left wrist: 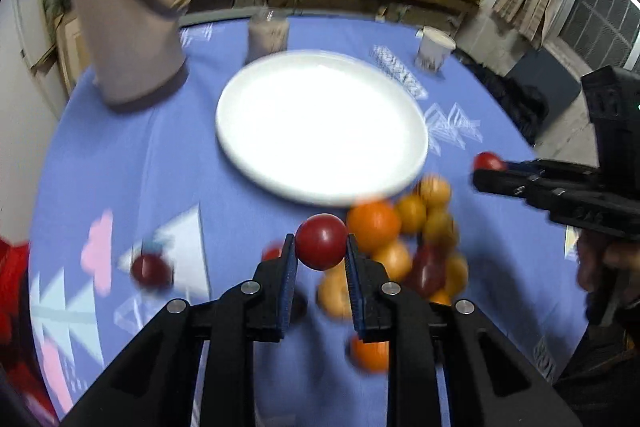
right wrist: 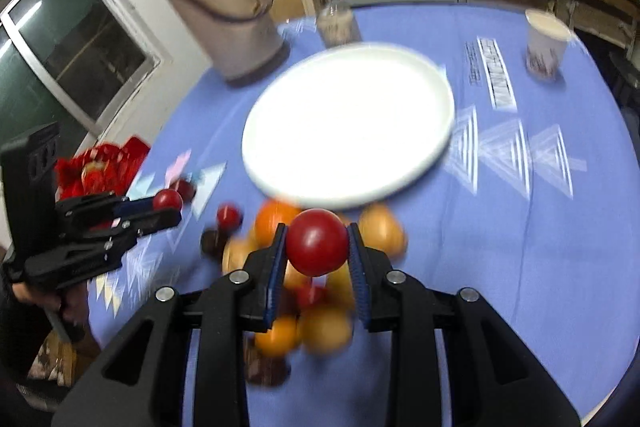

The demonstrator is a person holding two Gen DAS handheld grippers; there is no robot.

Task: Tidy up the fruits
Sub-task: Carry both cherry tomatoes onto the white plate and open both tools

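Left gripper [left wrist: 321, 242]: your jaws are clamped on a small red fruit [left wrist: 321, 241], held clear above the blue tablecloth [left wrist: 120, 167]. In the right wrist view this gripper [right wrist: 168, 205] shows at the left edge, a hand [right wrist: 60, 301] beneath it.

Right gripper [right wrist: 316, 243]: also pinched tight on a red fruit of its own [right wrist: 316, 242] (round and glossy, kind not certain). From the left wrist view you see it [left wrist: 486, 167] coming in from the right with its fruit [left wrist: 488, 161] at the tips.

Fruit pile [left wrist: 404, 247]: oranges and darker red pieces heaped on the cloth just in front of the plate; blurred, so I cannot count them.

Stray fruit: one dark red piece [left wrist: 150, 270] lies apart, left of the pile.

White plate [left wrist: 248, 147]: bare, in the middle of the table, beyond both held fruits.

Behind the plate: a beige jug [left wrist: 124, 19] to the left, a glass jar [left wrist: 268, 33] in the middle, a paper cup [left wrist: 434, 49] to the right.
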